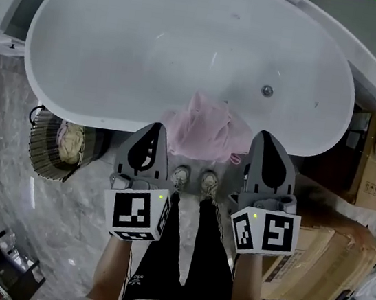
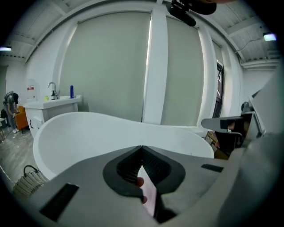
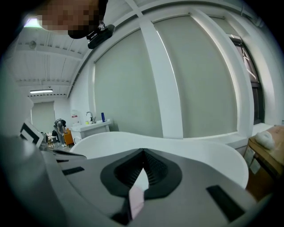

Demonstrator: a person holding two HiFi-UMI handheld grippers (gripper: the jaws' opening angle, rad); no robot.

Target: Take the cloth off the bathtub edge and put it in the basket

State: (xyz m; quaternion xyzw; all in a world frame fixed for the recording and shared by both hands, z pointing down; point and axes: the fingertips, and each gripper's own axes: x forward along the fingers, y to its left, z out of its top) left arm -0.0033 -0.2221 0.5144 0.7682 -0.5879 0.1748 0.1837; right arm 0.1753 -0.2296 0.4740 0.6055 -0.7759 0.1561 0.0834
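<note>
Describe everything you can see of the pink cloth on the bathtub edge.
The pink cloth is pale, soft-looking fabric, crumpled into folds. It is draped over the near rim of the white bathtub, one bunched part peaking inside the tub, the rest hanging down the outer wall towards the person's shoes. In the head view it shows between the left gripper and the right gripper; both have shut jaws and neither holds it.

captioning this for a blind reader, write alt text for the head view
Seen from above, a pink cloth drapes over the near edge of a white bathtub, flanked by a standing person's left gripper and right gripper, jaws shut. A wicker basket sits on the floor at left.
</note>
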